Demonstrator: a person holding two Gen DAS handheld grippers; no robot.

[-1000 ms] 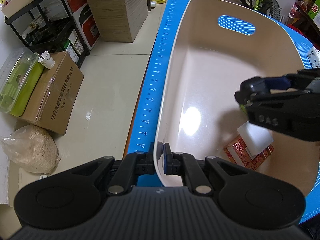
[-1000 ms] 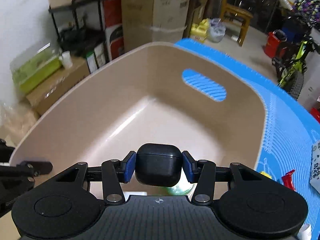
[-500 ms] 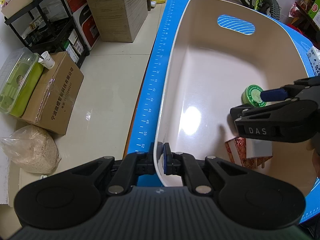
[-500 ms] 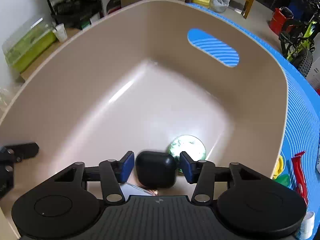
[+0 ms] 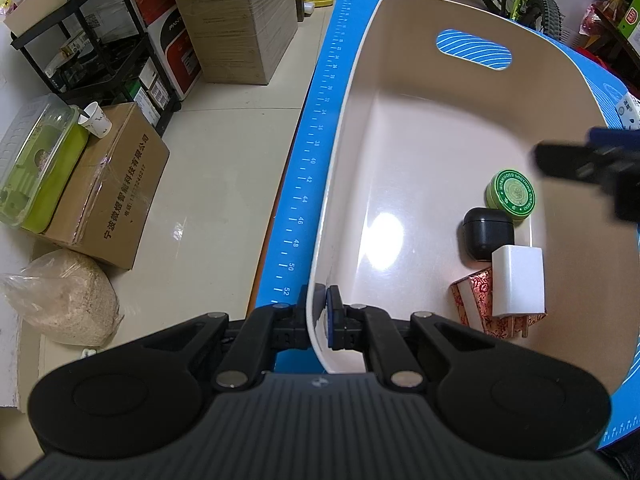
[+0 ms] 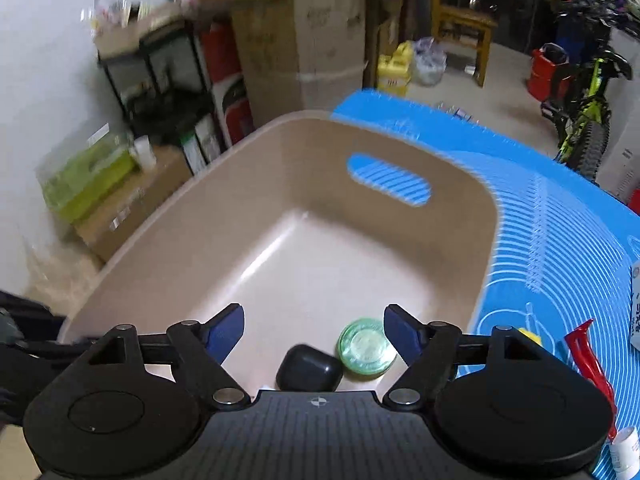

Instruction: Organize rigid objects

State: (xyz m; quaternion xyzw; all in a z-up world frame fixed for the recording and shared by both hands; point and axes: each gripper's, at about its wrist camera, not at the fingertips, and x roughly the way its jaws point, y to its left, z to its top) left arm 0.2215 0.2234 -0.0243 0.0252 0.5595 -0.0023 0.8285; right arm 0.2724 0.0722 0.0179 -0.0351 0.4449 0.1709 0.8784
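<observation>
A beige bin (image 5: 400, 128) (image 6: 400, 152) stands on a blue mat (image 5: 316, 152) (image 6: 560, 240). My left gripper (image 5: 319, 312) is shut on the bin's near rim. In the bin lie a black earbud case (image 5: 487, 233) (image 6: 308, 367), a green round tin (image 5: 511, 195) (image 6: 366, 343), a white charger block (image 5: 518, 284) and a red patterned box (image 5: 476, 296). My right gripper (image 6: 314, 330) is open and empty above the case and tin; it shows blurred at the right edge of the left wrist view (image 5: 592, 160).
On the mat right of the bin lie a red tool (image 6: 588, 356), a yellow piece (image 6: 530, 336) and a small white bottle (image 6: 624, 448). Left of the table on the floor are cardboard boxes (image 5: 116, 184), a grain bag (image 5: 64, 296) and a black rack (image 5: 92, 44).
My right gripper lowered the black earbud case into the bin, opened and let it go beside the green tin, then rose away. My left gripper has kept its hold on the rim.
</observation>
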